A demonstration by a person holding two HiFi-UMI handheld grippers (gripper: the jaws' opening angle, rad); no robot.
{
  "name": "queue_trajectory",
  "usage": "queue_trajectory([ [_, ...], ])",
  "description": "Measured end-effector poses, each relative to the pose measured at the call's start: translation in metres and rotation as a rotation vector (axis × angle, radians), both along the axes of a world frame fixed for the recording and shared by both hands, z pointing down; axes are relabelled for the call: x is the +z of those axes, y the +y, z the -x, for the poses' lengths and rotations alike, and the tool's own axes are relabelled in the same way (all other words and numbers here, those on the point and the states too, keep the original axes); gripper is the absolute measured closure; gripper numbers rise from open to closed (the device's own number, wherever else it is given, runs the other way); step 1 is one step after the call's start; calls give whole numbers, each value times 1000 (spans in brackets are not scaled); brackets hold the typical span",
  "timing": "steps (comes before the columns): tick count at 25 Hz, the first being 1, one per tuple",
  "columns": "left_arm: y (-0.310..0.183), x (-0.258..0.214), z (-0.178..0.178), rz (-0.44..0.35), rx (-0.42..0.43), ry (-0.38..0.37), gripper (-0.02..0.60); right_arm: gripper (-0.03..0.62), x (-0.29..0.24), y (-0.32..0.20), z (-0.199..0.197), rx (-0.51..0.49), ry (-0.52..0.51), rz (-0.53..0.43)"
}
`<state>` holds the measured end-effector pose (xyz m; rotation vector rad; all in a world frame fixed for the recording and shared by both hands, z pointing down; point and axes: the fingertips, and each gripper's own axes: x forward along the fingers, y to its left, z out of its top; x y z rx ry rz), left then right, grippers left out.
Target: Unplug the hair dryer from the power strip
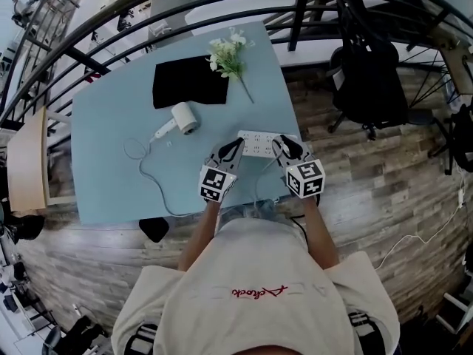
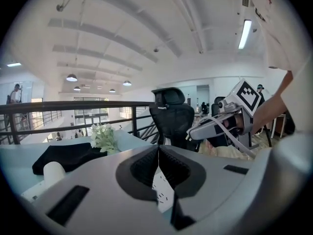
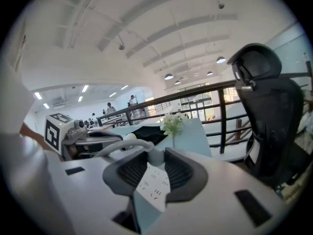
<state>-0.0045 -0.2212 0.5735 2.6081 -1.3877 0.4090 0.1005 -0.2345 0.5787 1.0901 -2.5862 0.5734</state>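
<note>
Pinching the plug (image 3: 154, 154) in right hand-held gripper (image 3: 155, 163) just above power strip (image 1: 259, 144); left hand-held gripper (image 2: 159, 156) closed, empty, alongside; hair dryer (image 1: 182, 118) beyond.

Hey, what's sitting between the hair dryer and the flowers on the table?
A black cloth; the head view shows it between the hair dryer and the flowers.

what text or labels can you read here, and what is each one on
No text reads clearly.
Shirt: red cursive word, too blurred to read.
Cubes on the left gripper and right gripper: black-and-white square patterns, no words.
Power strip: no print that can be made out.
</note>
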Motion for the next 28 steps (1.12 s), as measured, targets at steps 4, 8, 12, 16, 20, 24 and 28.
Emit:
queue_trajectory([
  [4,8,-7,-5,2,-28,3,571,473,-3,6,-11,-15,-1,-11],
  [8,14,-12,-3,0,-47,19,571,473,-6,12,-13,-25,-8,-34],
  [12,21,-15,0,-6,-50,29,571,473,-10,22,-8,-35,-1,-55],
  [16,28,-24,2,-24,-39,34,571,473,-16,33,-5,-34,9,-65],
  [20,45,-32,14,-43,-38,60,571,473,-24,52,4,-25,20,-83],
  [24,71,-36,27,-57,-32,87,571,473,-28,81,13,-1,31,-96],
  [28,101,-42,39,-71,-20,95,571,473,-30,114,20,30,30,-101],
])
